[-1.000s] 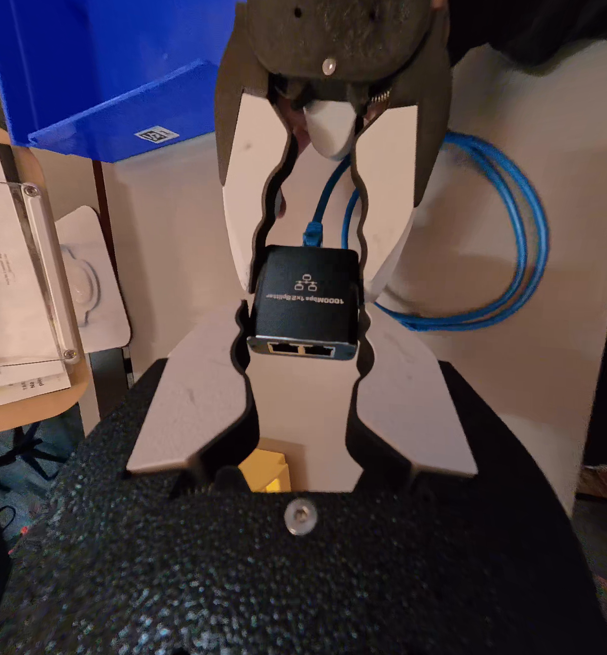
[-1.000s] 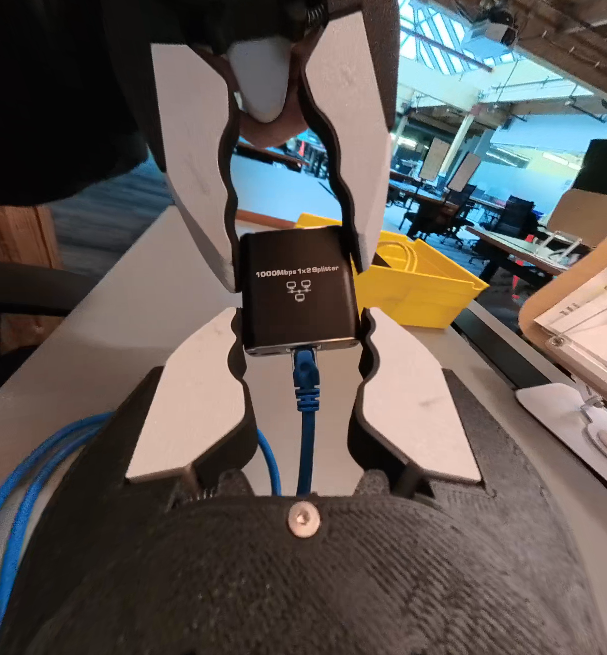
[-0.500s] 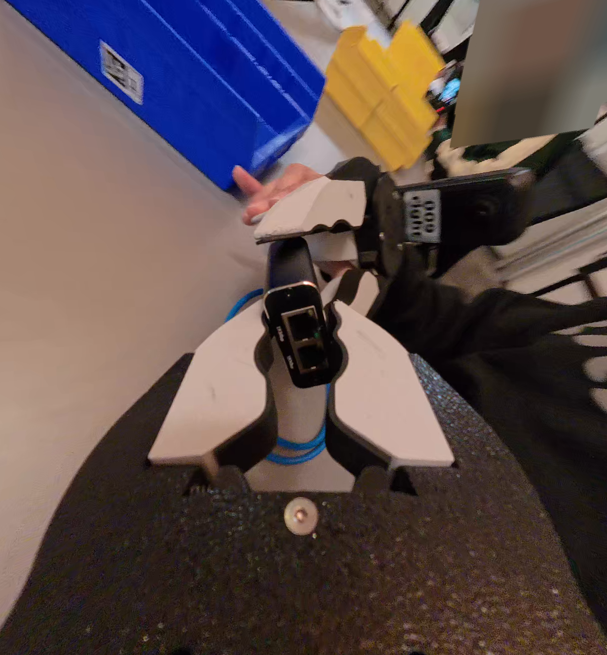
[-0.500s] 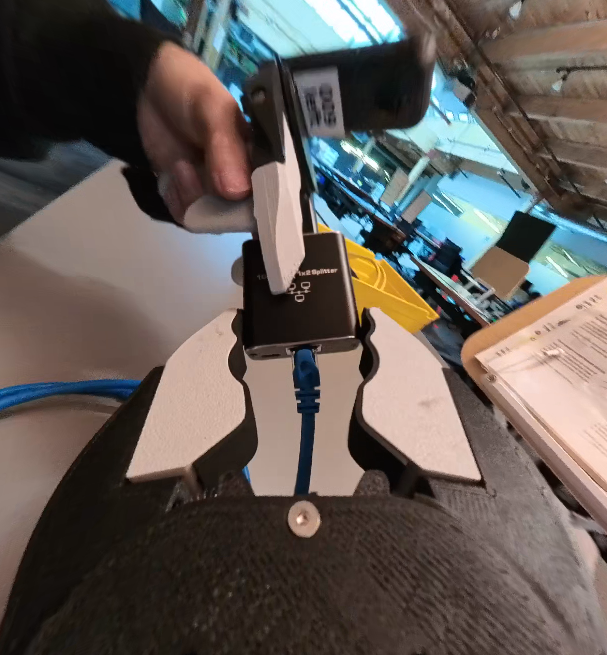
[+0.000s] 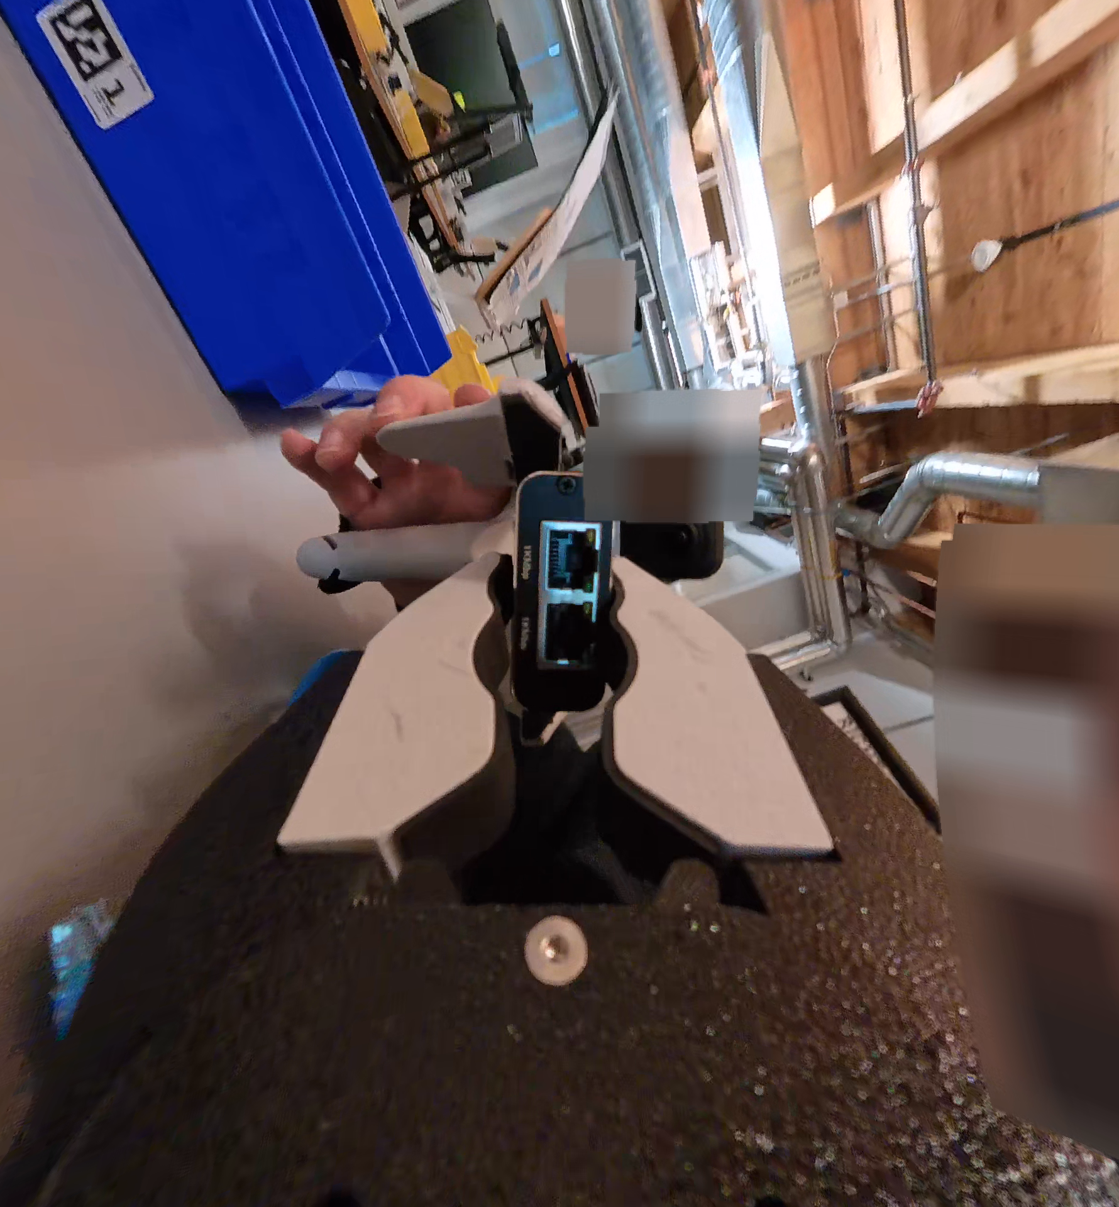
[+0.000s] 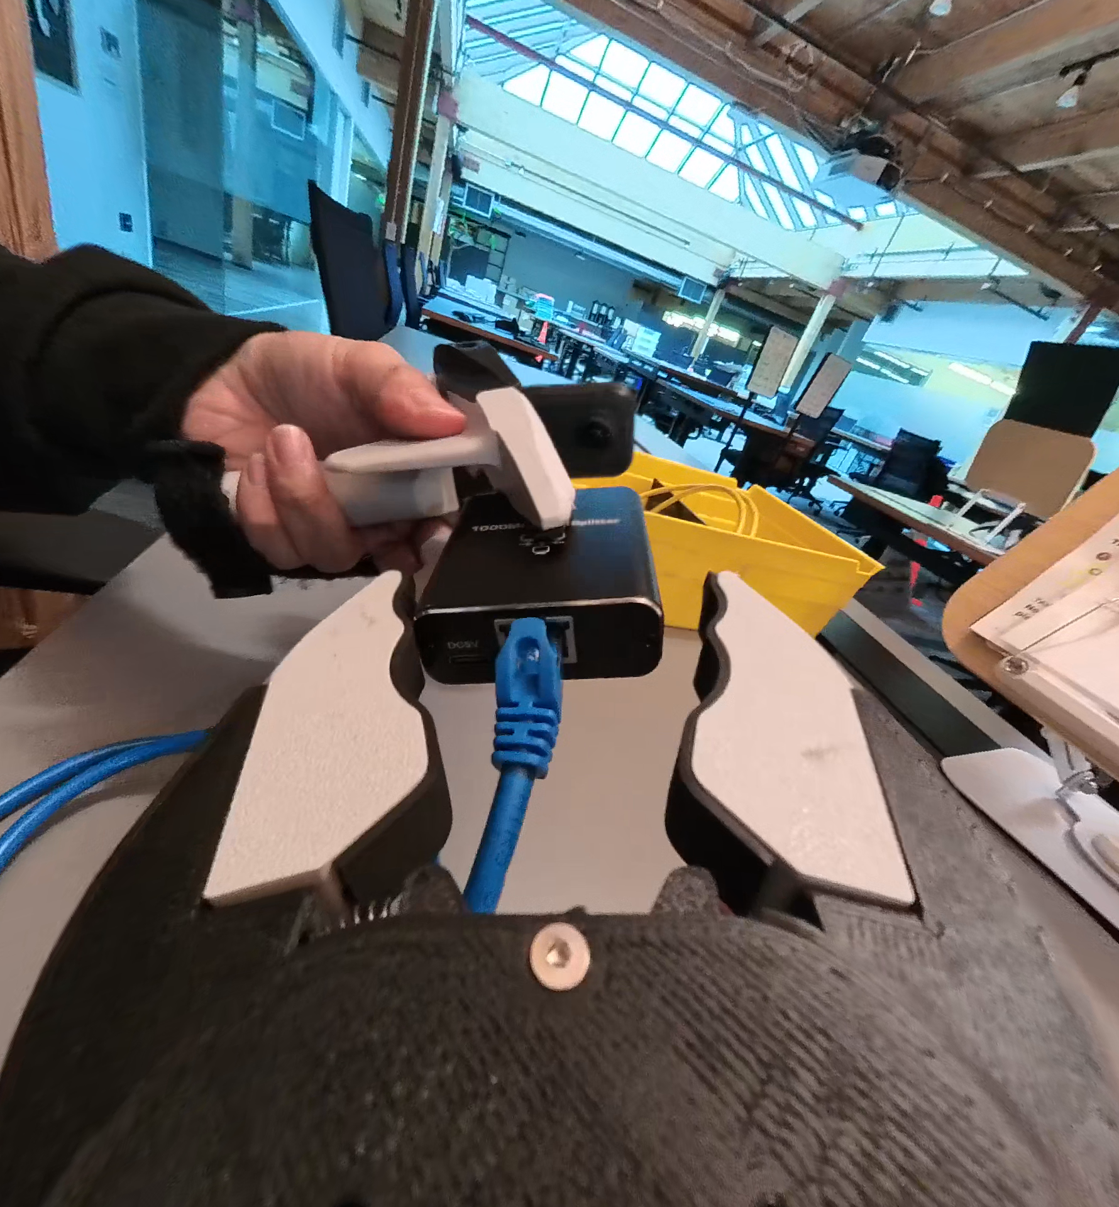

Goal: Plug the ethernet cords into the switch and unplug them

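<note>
The left gripper (image 5: pixel 560 643) is clamping the black switch (image 5: pixel 560 591) between its two fingers, pinching it across the thin faces so that the end with the two empty ports is facing back toward the left wrist camera. This grip is probably chosen to leave both ports unobstructed and the body braced against a pull or push along the port axis.

In the right wrist view, the switch (image 6: pixel 544 588) is sitting between the fingers of the right gripper (image 6: pixel 557 627), which are standing apart with clear gaps on both sides; the right gripper is open and is not holding anything. One blue ethernet cord (image 6: pixel 521 705) is seated in the single port on the near end of the switch, and its slack is running down between the right fingers and looping to the left over the pale table (image 6: pixel 119 640).

The person's hand (image 6: pixel 309 444) is holding the left gripper's grey handle, and one left finger is pressing on the top face of the switch. The switch appears to be raised off the table. A yellow bin (image 6: pixel 766 568) is standing behind it.

The right gripper is judged to be positioned for taking the plug.
</note>
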